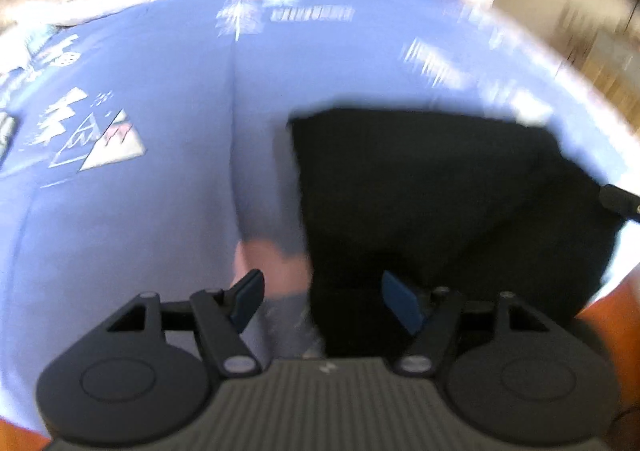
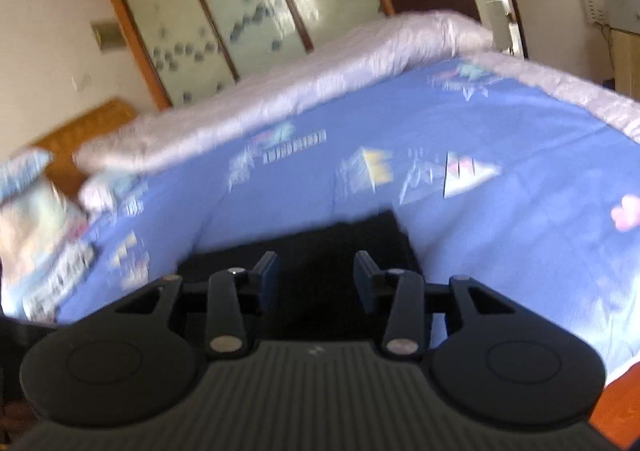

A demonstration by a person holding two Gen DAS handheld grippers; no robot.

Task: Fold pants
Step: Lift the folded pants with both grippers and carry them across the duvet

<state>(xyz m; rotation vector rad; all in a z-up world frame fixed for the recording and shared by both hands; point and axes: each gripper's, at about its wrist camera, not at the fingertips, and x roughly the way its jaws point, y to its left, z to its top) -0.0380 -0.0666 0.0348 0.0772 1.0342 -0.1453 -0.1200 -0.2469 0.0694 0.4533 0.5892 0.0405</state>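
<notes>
The black pants point(image 1: 440, 203) lie as a flat dark rectangle on the blue patterned bed sheet point(image 1: 140, 231). In the left wrist view they fill the right half, and their left edge runs down between my fingers. My left gripper point(image 1: 324, 301) is open over that edge, its blue pads clear of the cloth. In the right wrist view the pants point(image 2: 320, 243) lie just beyond and under my right gripper point(image 2: 316, 279). It is open, with only dark cloth seen behind the gap. Both views are blurred.
A pale quilt point(image 2: 280, 91) is bunched along the far side of the bed. A pillow point(image 2: 36, 219) and wooden headboard point(image 2: 88, 131) are at the left, with glass wardrobe doors point(image 2: 240, 19) behind. The orange wooden bed edge point(image 1: 616, 299) shows at lower right.
</notes>
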